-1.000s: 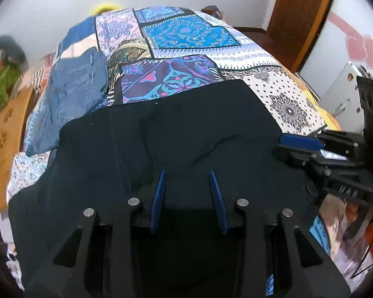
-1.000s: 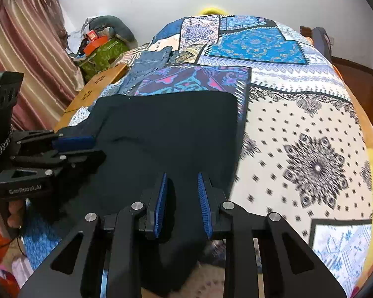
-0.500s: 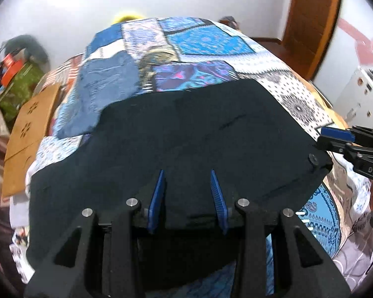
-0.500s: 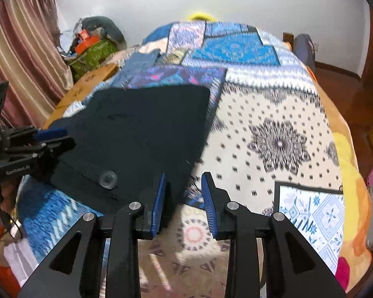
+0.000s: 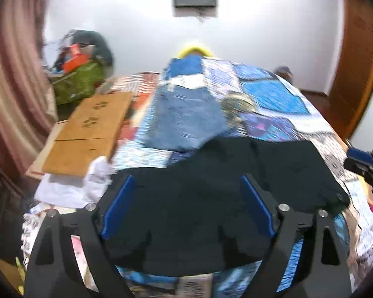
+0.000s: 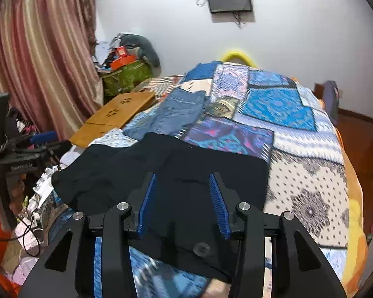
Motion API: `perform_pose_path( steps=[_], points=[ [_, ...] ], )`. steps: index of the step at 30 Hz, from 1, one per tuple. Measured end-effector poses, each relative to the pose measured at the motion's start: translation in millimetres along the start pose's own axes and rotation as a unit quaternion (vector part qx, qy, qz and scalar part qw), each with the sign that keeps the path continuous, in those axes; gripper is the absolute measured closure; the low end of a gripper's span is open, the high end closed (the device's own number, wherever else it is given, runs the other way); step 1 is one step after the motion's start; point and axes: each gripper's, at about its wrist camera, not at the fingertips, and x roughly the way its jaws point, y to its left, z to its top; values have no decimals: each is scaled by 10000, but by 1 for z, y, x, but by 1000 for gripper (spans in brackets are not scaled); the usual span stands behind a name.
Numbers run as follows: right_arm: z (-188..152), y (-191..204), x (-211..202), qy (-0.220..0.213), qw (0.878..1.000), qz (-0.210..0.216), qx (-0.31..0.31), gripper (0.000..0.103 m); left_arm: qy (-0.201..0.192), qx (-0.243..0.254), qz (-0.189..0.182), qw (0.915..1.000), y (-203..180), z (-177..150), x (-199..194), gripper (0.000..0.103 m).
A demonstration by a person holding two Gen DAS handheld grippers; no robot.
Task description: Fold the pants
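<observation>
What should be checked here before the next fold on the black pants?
1. Left gripper open: ok.
2. Right gripper open: ok.
3. Black pants released, lying on the bed: ok.
4. Pants lying flat: cannot tell; left view is blurred.
5. Blue jeans clear of the pants: not ok; they meet at the far edge.
6. Button end on the bed: ok.

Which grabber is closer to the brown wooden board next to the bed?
Left. The left gripper hangs over the black pants' side nearest the wooden board; the right gripper is over their far side, by the bedspread.
</observation>
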Motion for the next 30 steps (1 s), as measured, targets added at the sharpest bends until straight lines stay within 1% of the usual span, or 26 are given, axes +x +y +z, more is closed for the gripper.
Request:
perform_pose_path(
  steps=[4, 6, 10, 13, 17, 20, 23, 26, 29, 30],
  points=[
    [7, 15, 13, 53, 9997, 142, -182, 62, 25, -275, 342, 9990, 45, -2, -5, 15],
    [8, 21, 20, 86, 9995, 165, -259, 60, 107, -408, 508, 9978, 68, -6, -6, 15],
    [8, 32, 32, 170, 9989, 266, -340, 59, 336, -514, 685, 9958, 96, -19, -6, 15],
    [7, 38, 39, 239, 9984, 322, -392, 58, 592, -565, 710, 9941, 116, -32, -1, 15],
    [5, 44, 48, 342, 9979, 353, -429, 58, 1037, -904, 382, 9898, 135, -54, 13, 15],
    [5, 47, 53, 397, 9977, 360, -420, 58, 1329, -1202, 179, 9836, 141, -71, 29, 15],
    [4, 48, 60, 492, 9973, 364, -399, 58, 1621, -1612, -130, 9734, 145, -89, 45, 15],
    [1, 49, 66, 606, 9967, 325, -434, 58, 1861, -1994, -373, 9614, 148, -106, 57, 15],
    [-4, 49, 74, 764, 9955, 273, -495, 58, 1932, -2168, -460, 9558, 147, -115, 62, 15],
    [-7, 49, 77, 836, 9948, 264, -512, 58, 1965, -2262, -503, 9527, 148, -119, 65, 15]
  ],
)
